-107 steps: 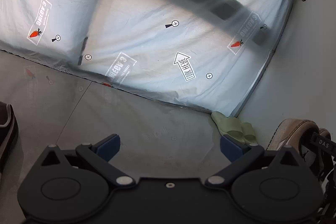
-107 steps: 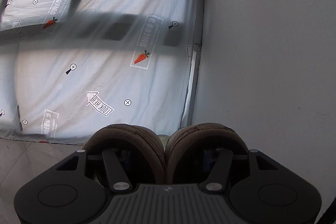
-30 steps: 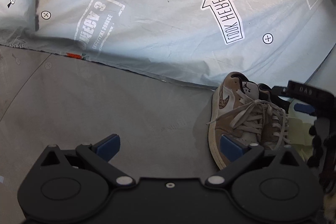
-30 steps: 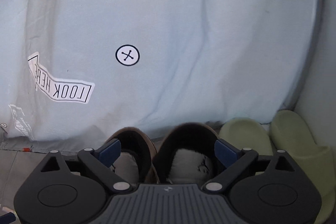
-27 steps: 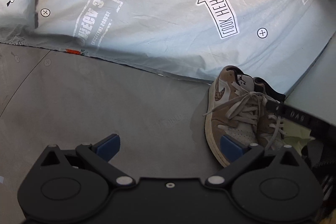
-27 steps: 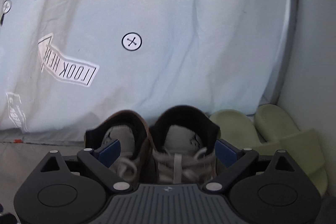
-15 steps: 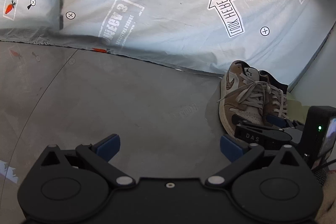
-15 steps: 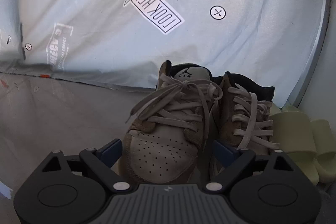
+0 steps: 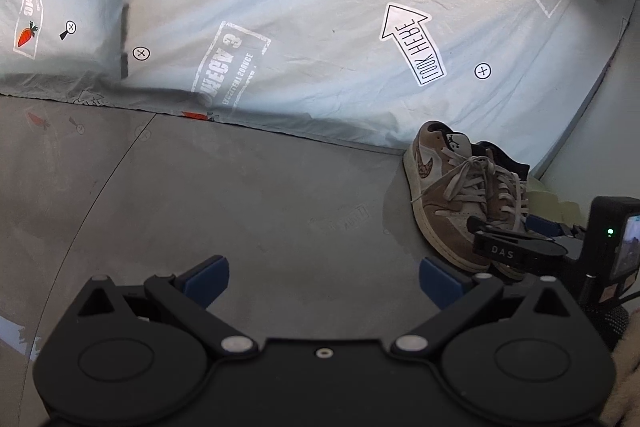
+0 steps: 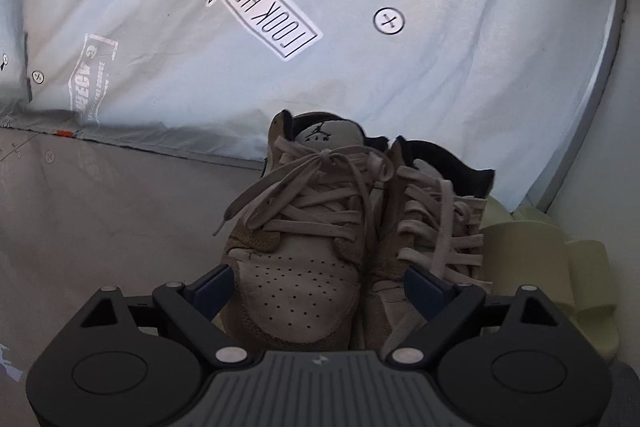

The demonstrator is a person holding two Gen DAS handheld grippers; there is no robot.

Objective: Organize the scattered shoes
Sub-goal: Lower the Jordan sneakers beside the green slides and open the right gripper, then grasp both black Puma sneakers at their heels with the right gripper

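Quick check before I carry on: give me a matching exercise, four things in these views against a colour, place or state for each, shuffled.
Things:
1. sneakers
2. slides
3. sheet
4. left hand-held gripper

Descriptions:
A. pale green, nearest the wall
B. open over bare floor
C. brown and cream, laced
D. light blue, printed with arrows and carrots

Pairs: 1-C, 2-A, 3-D, 4-B

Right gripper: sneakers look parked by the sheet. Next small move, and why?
Probably back the right gripper straight away from the brown sneakers. They stand side by side on the floor, heels near the printed sheet, next to the green slides. The blue pads sit wide at the toes and seem not to press on them, so the pair looks placed. The left gripper is open and empty.
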